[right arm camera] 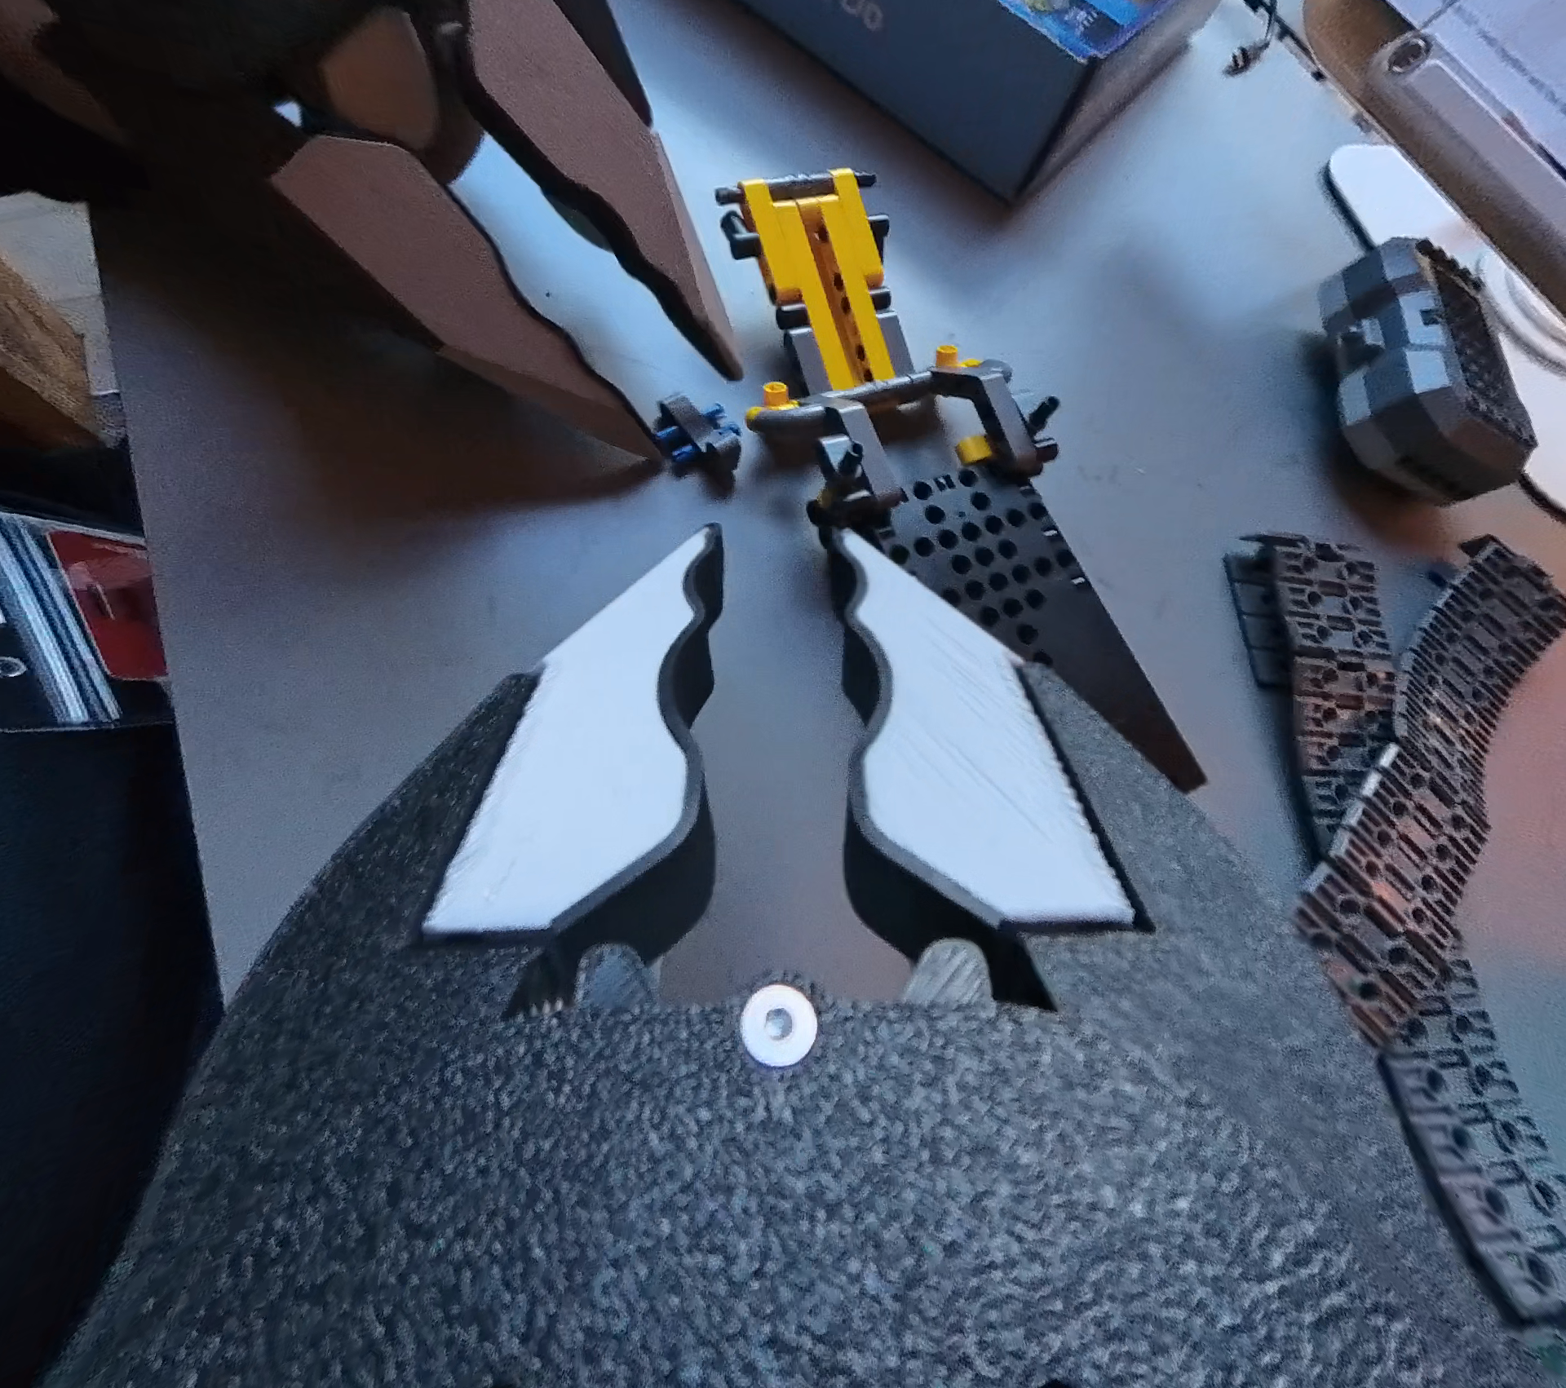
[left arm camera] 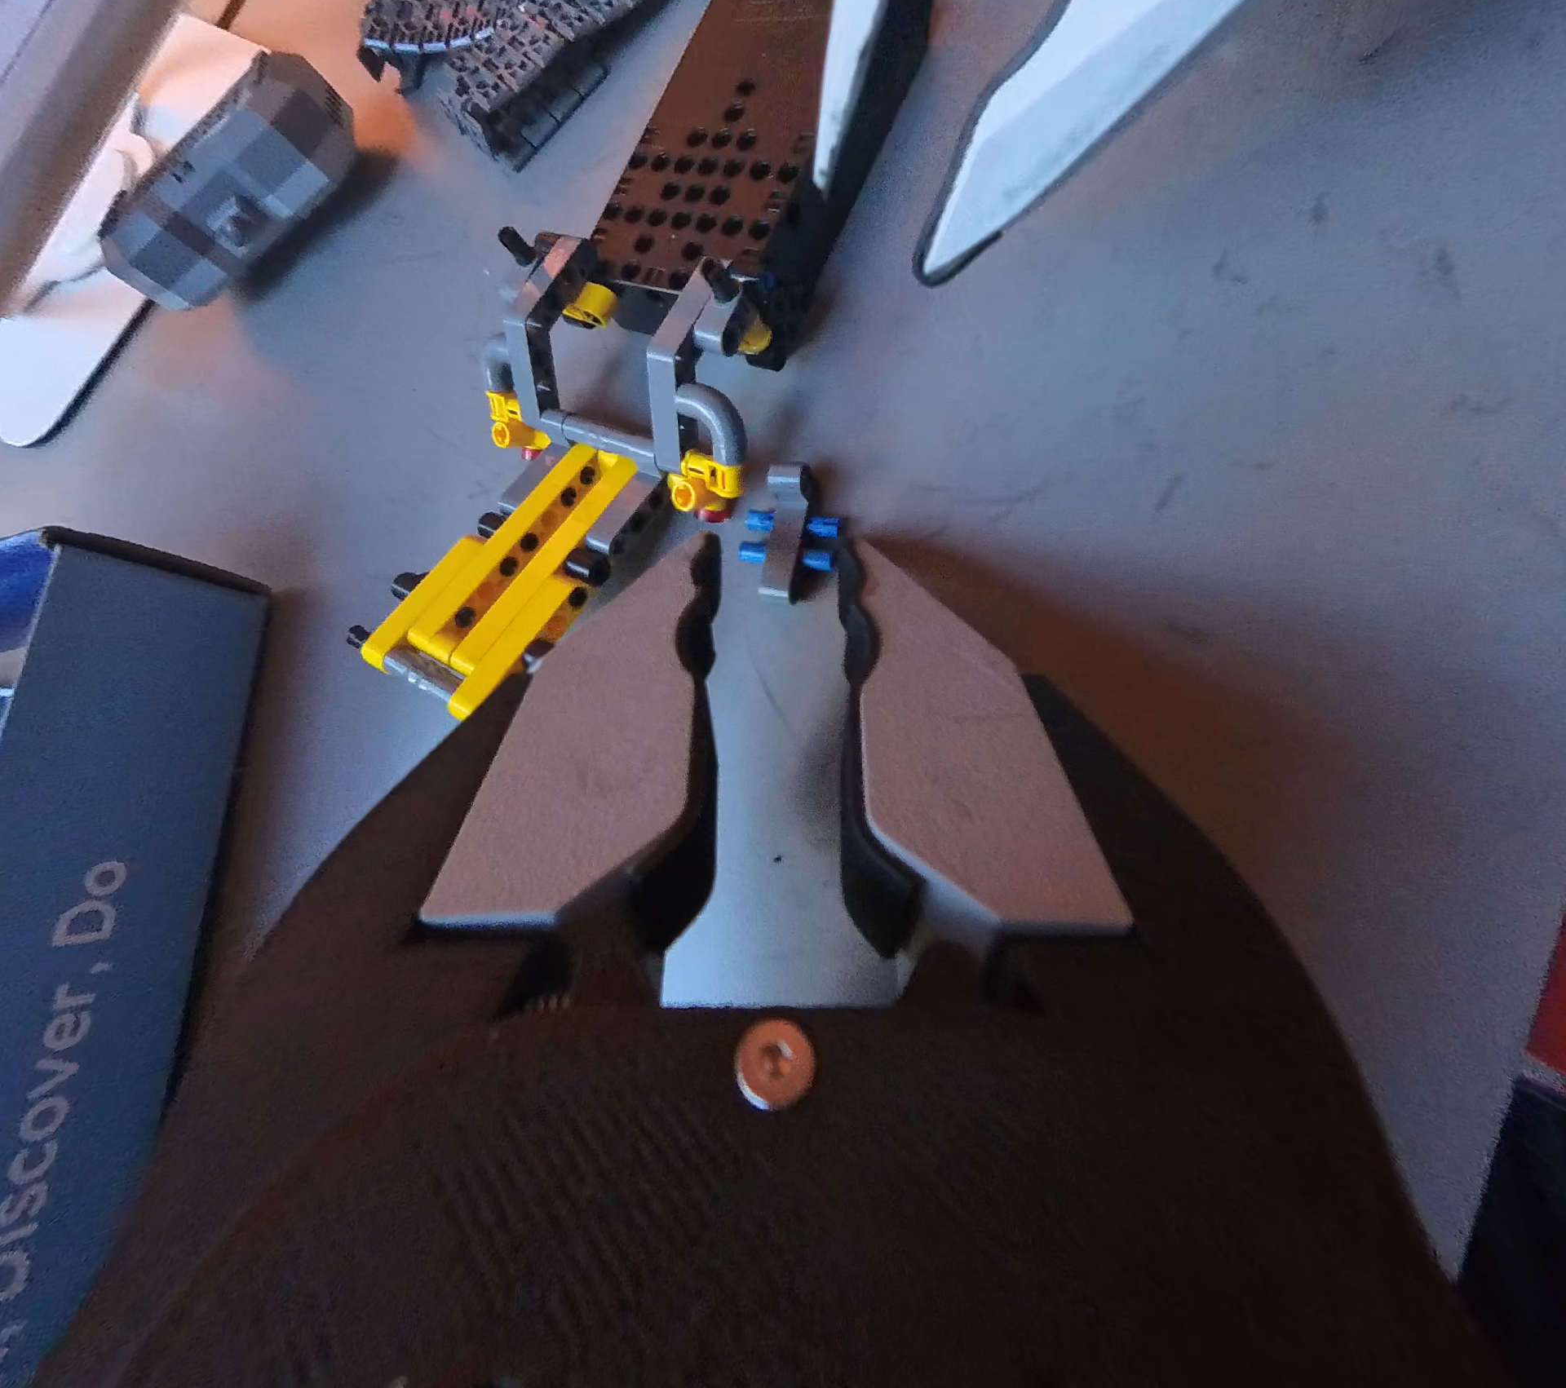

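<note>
1. While both grippers hover over the desk (left arm camera: pixel 1186 500), the left gripper (left arm camera: pixel 778 568) has its fingers spread, empty, around the small grey piece with blue pins (left arm camera: pixel 788 538).
2. Beside that piece, the yellow-and-grey brick model (right arm camera: pixel 856 331).
3. Right gripper (right arm camera: pixel 778 542): fingers apart, empty, one tip just beside the model's black perforated plate (right arm camera: pixel 1008 585).

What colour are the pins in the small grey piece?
Blue pins in the small grey piece, clearest in the left wrist view.
</note>
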Available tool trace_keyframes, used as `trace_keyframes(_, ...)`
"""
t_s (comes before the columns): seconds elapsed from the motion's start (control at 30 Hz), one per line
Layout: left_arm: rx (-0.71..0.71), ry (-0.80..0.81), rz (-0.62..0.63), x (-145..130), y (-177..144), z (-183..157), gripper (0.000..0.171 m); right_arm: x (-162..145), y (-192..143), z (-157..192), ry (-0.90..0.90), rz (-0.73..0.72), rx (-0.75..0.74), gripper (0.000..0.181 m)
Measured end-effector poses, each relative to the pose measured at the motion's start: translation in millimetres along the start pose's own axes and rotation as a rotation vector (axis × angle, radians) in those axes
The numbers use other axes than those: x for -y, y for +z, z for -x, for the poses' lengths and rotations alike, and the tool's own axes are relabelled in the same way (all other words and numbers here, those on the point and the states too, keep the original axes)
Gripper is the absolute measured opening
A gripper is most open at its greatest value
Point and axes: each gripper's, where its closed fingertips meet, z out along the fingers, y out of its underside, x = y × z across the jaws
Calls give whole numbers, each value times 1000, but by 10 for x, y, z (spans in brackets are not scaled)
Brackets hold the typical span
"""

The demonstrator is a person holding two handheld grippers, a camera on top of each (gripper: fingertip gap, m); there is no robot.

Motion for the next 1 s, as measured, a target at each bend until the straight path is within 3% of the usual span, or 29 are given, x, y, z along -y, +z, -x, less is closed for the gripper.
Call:
trace_keyframes(0.1,-32,-22,11,-20,5,-22,14,-5,31,61,-63,23,-19,16)
trace_keyframes(0.57,-174,135,-65,41,-108,-352,14,-79,146,435,-182,99,76,26)
trace_keyframes(0.8,-230,173,-88,51,-151,-449,14,-128,226,481,-226,134,59,22)
trace_keyframes(1.0,-239,175,-93,56,-160,-459,15,-136,247,488,-289,125,40,7)
